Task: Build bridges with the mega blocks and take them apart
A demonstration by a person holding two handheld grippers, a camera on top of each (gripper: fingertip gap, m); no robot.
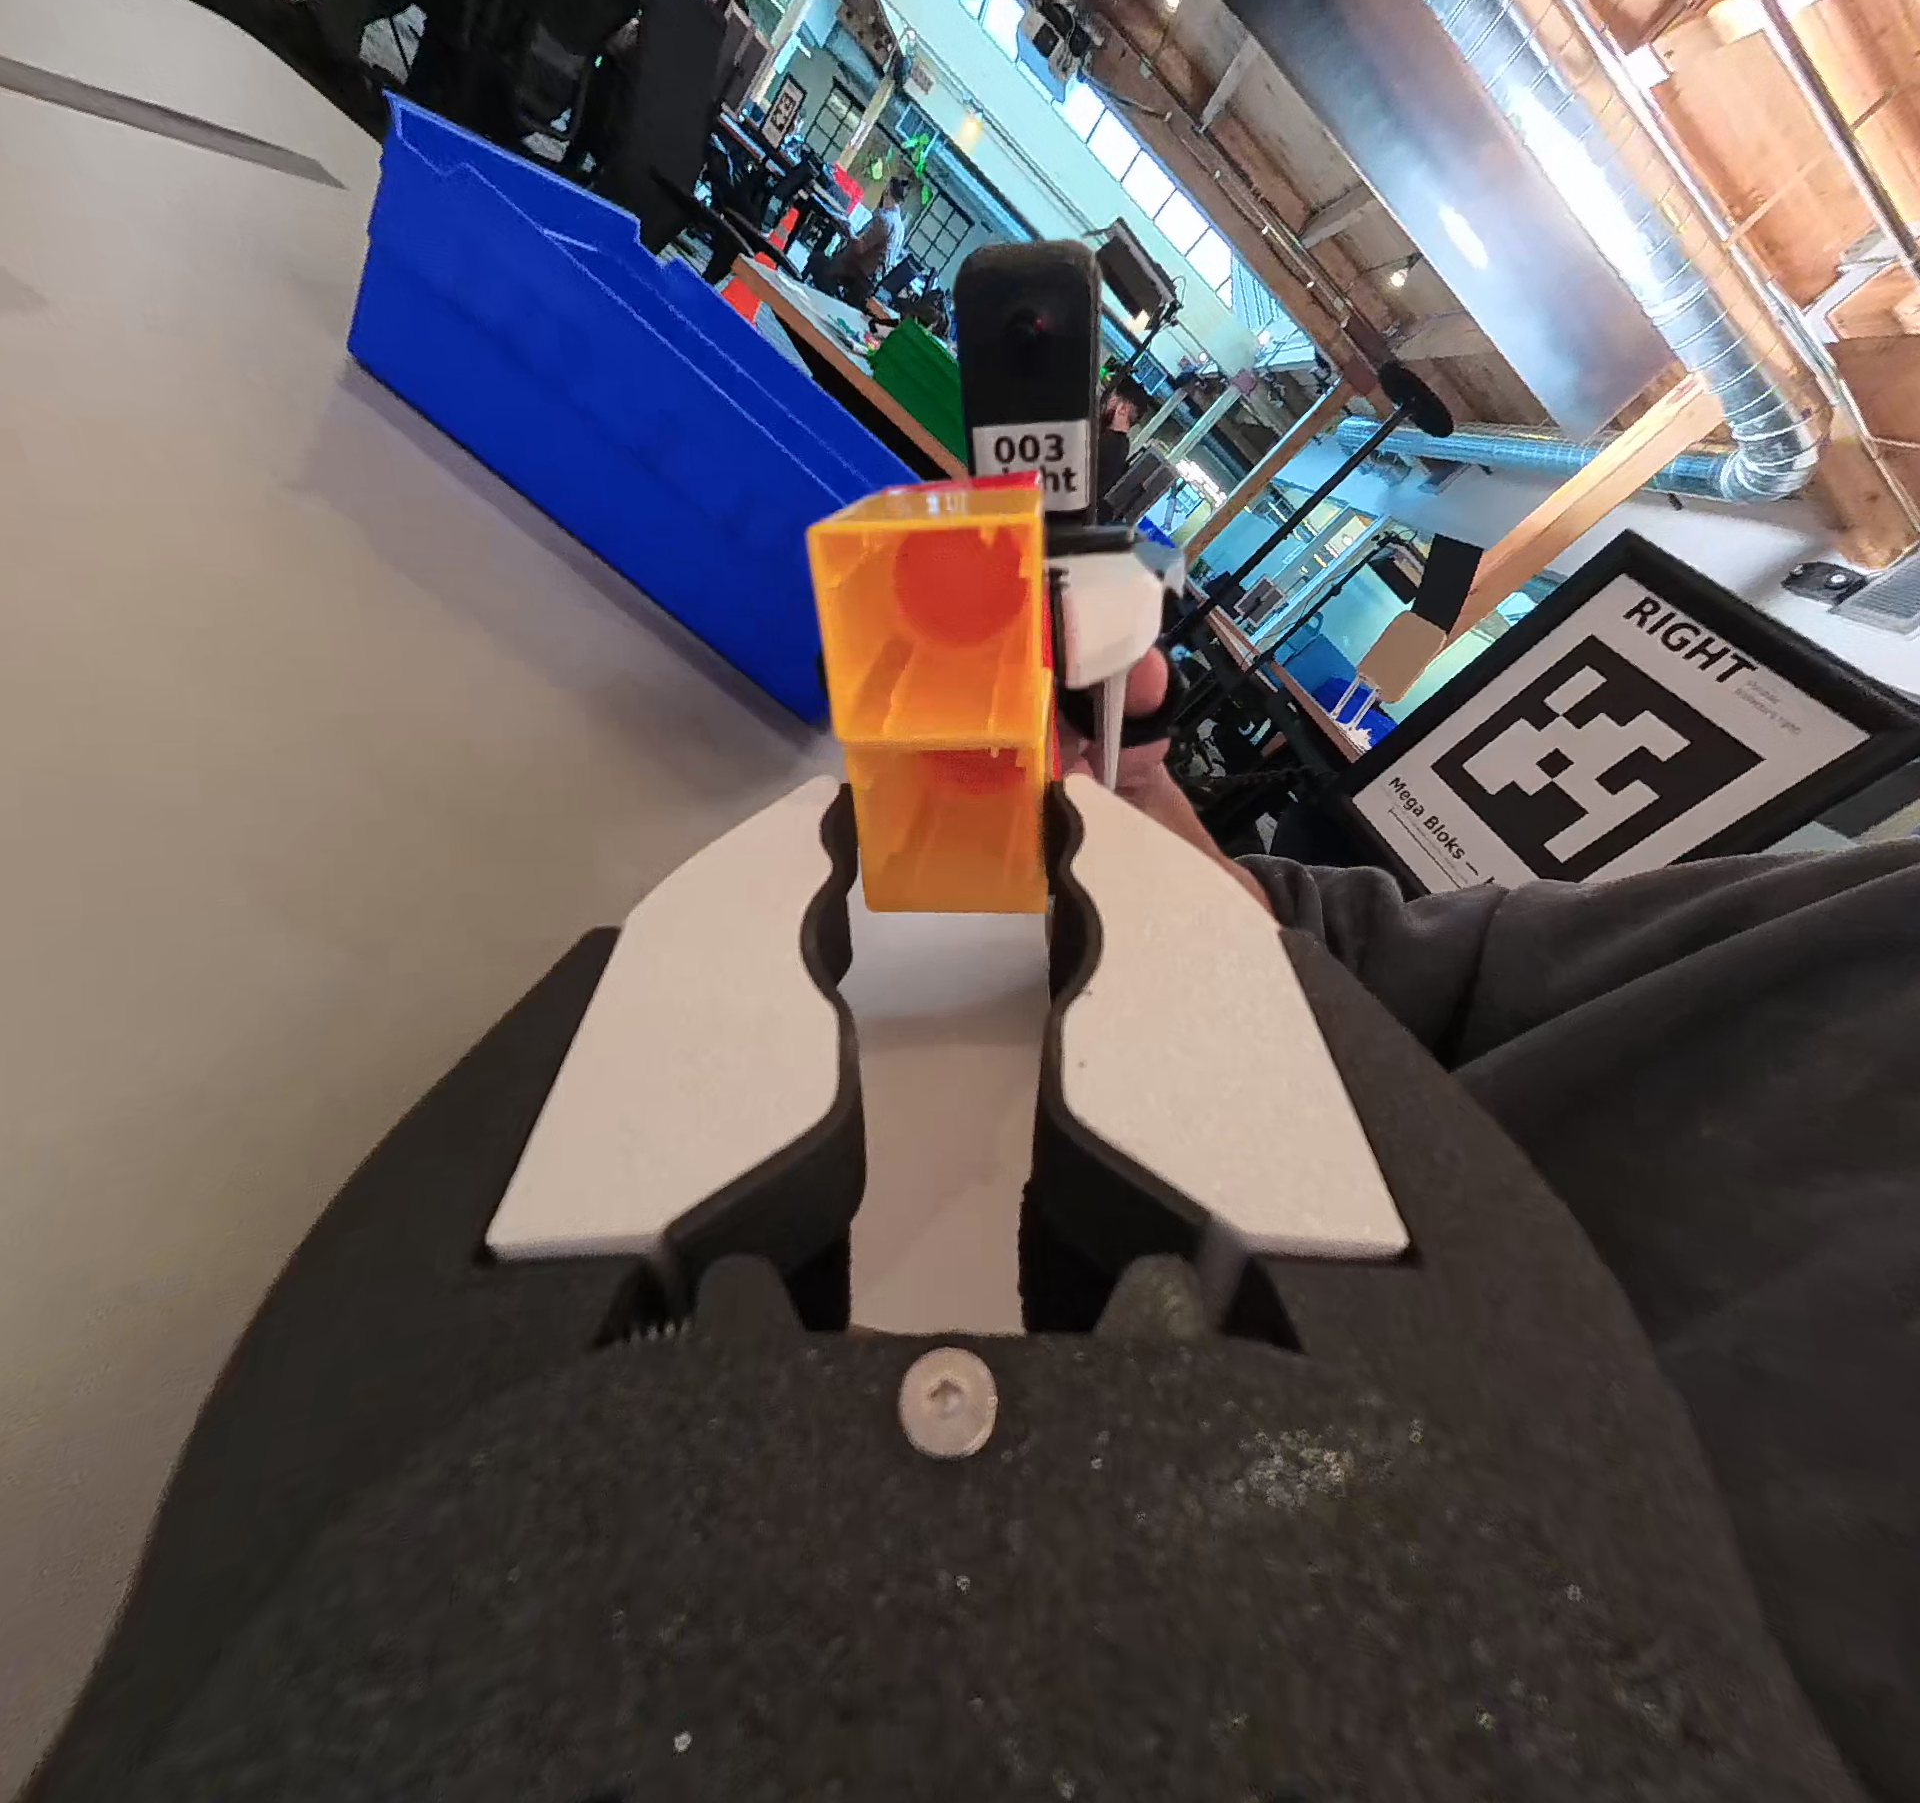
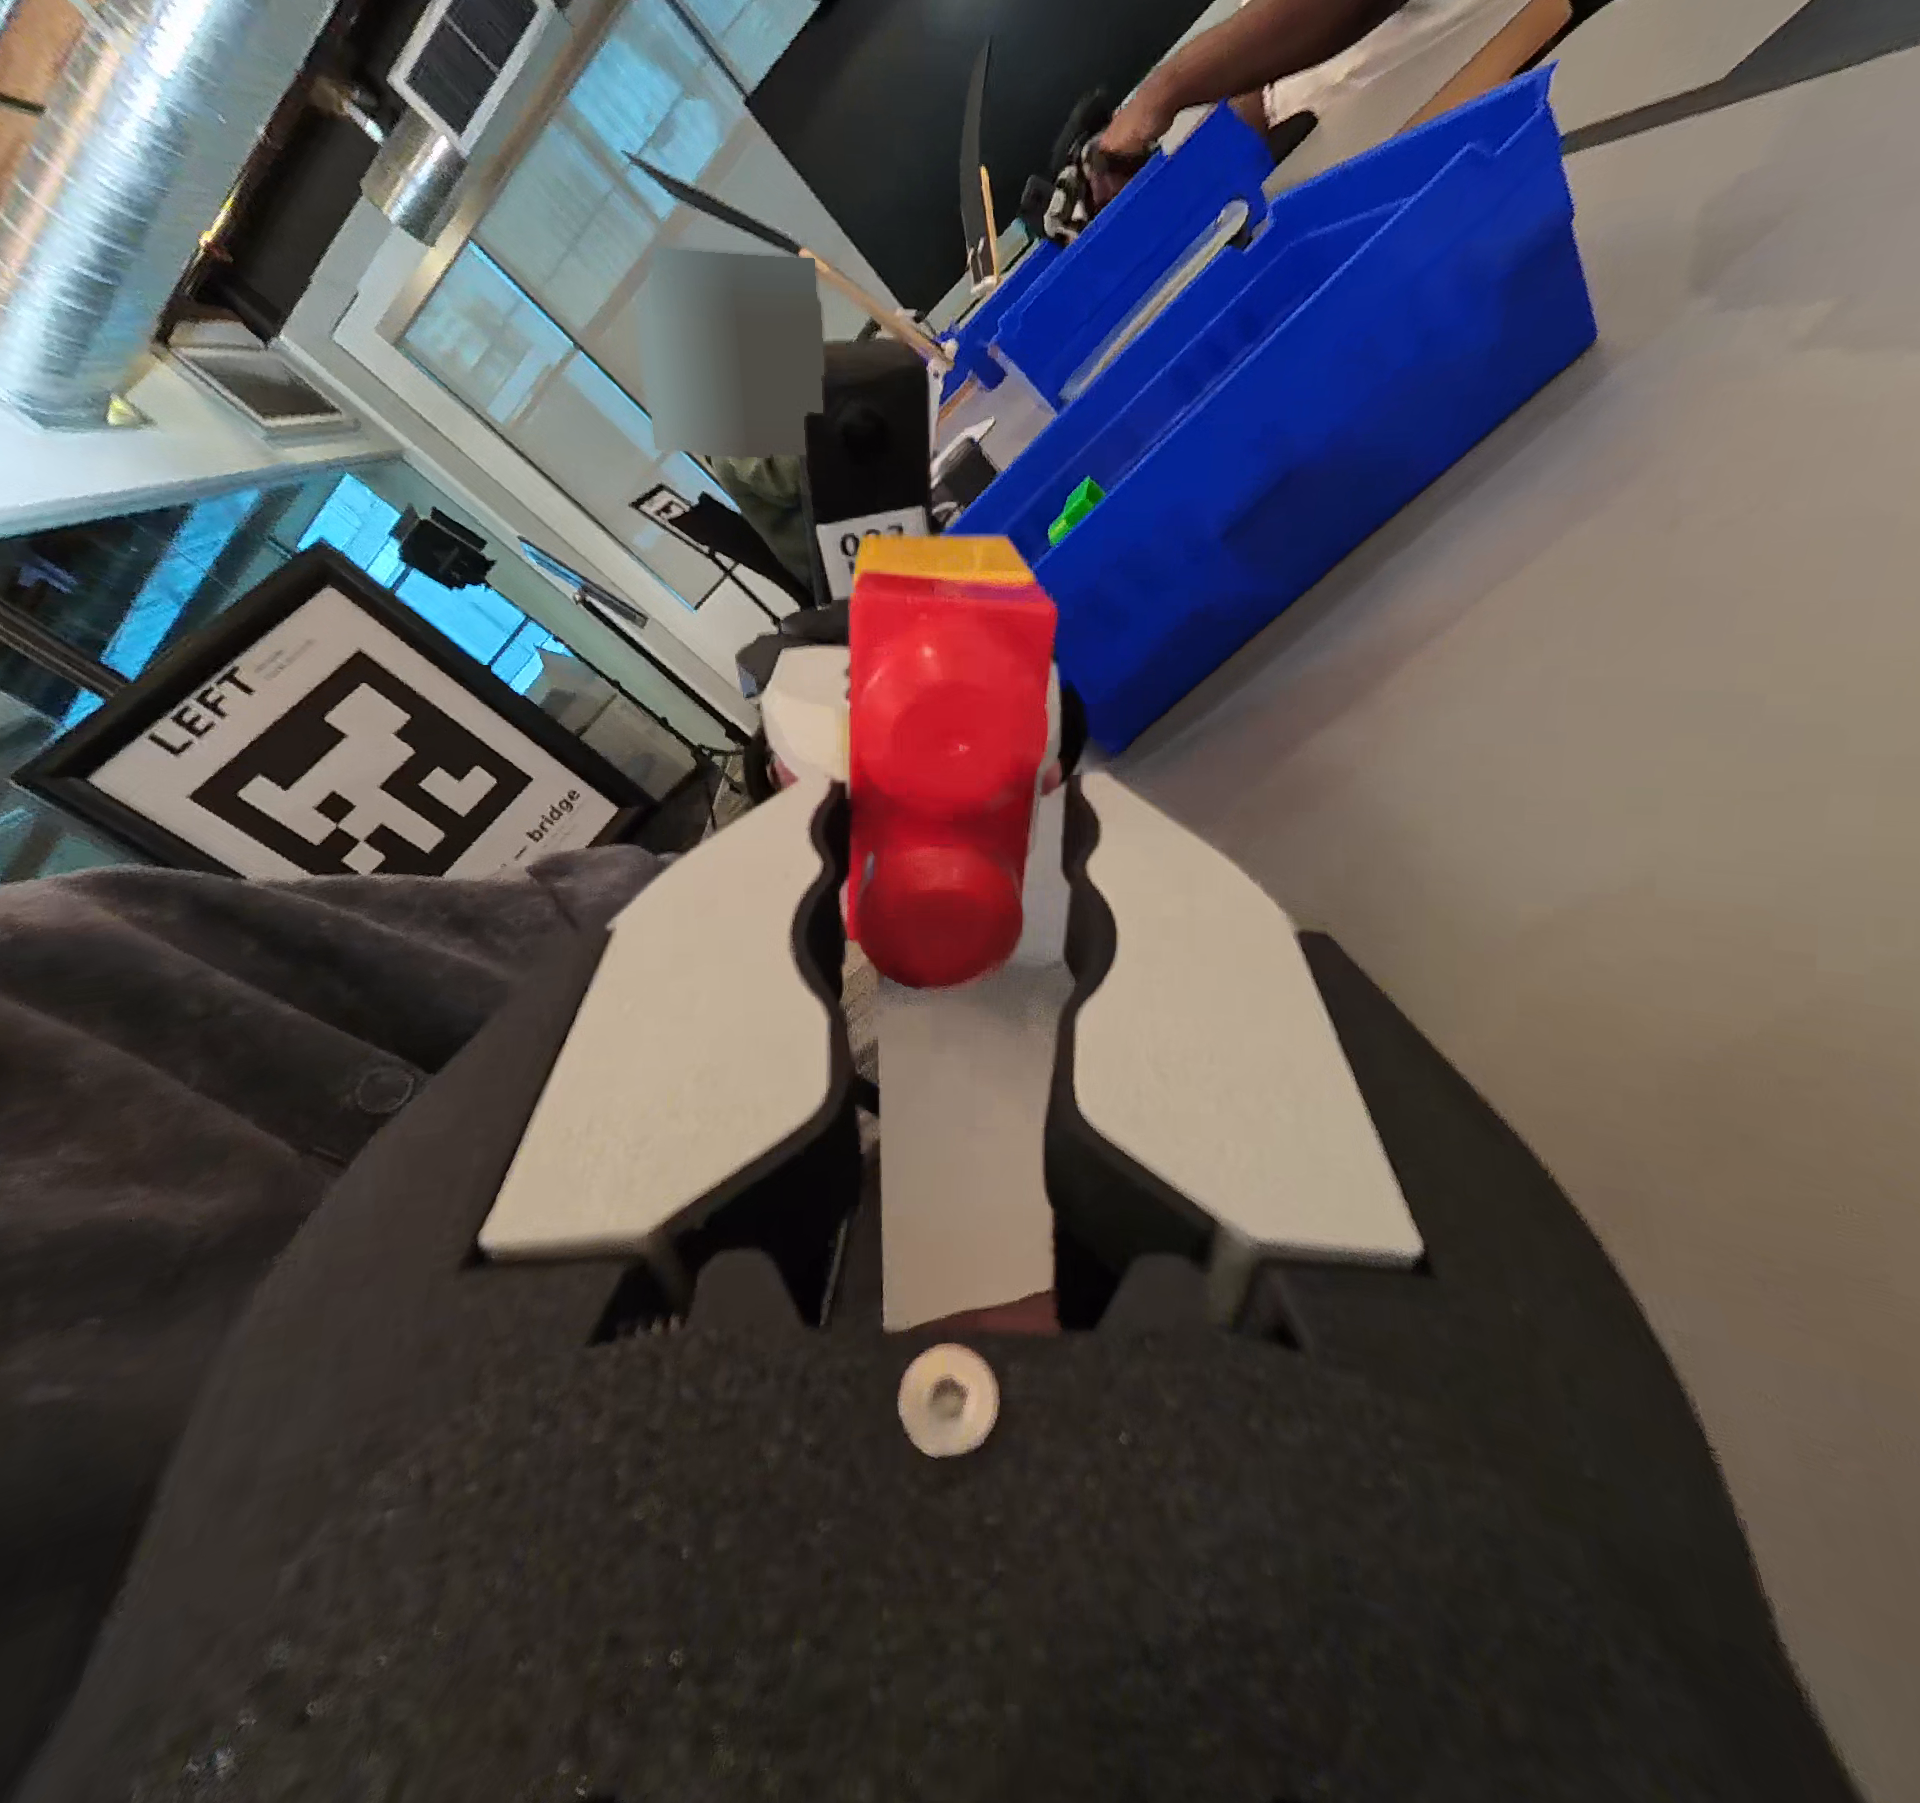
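Observation:
My left gripper (image 1: pixel 951 818) is shut on an orange block (image 1: pixel 935 631), whose hollow underside faces the camera. A sliver of a red block (image 1: pixel 1003 479) shows behind it. My right gripper (image 2: pixel 951 818) is shut on the red block (image 2: pixel 951 714), whose two studs face the camera, with the orange block (image 2: pixel 940 558) stuck on its far side. The two grippers face each other and hold the joined blocks above the table. A white finger (image 1: pixel 1107 610) of the right gripper shows past the orange block. A white finger (image 2: pixel 805 714) of the left gripper shows past the red block.
A blue bin (image 1: pixel 623 423) stands on the grey table (image 1: pixel 260 714); in the right wrist view the bin (image 2: pixel 1351 403) holds a green block (image 2: pixel 1075 510). Framed marker signs (image 1: pixel 1621 735) (image 2: pixel 343 766) stand at the table's edge. A grey sleeve (image 1: pixel 1662 1026) is close by. Another person (image 2: pixel 1351 8) is at the back. My left and right fingertips are right by each other.

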